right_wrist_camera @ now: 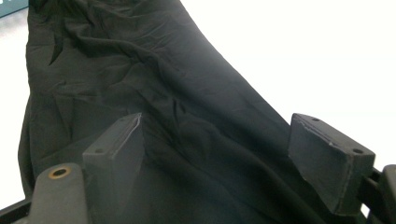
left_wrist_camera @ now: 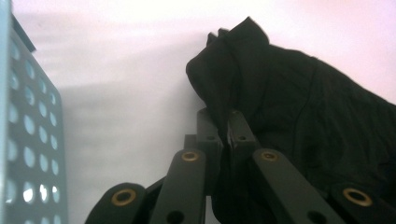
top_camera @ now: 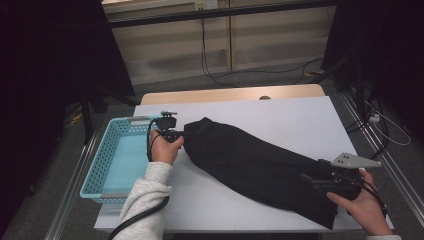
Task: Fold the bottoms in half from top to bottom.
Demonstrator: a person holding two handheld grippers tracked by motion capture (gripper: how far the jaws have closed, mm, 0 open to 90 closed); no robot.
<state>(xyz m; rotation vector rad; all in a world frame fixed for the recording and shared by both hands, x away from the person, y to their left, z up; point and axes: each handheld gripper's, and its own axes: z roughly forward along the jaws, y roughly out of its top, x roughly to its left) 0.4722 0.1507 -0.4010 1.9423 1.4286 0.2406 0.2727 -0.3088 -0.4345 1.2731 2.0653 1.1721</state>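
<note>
Black garment (top_camera: 255,167): soft, light, limp, will sag; left gripper (left_wrist_camera: 224,128) pinches its bunched end; right gripper (right_wrist_camera: 224,154) wide over the other end, unclamped.

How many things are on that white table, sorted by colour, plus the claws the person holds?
Black cloth garment: 1
Light blue perforated basket: 1
Hand-held claws, left claw and right claw: 2
Total: 4

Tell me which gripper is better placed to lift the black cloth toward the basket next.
Left, probably. The left gripper is shut on the near end of the black cloth, right beside the blue basket. The right gripper stands open over the cloth's far end, gripping nothing.
</note>
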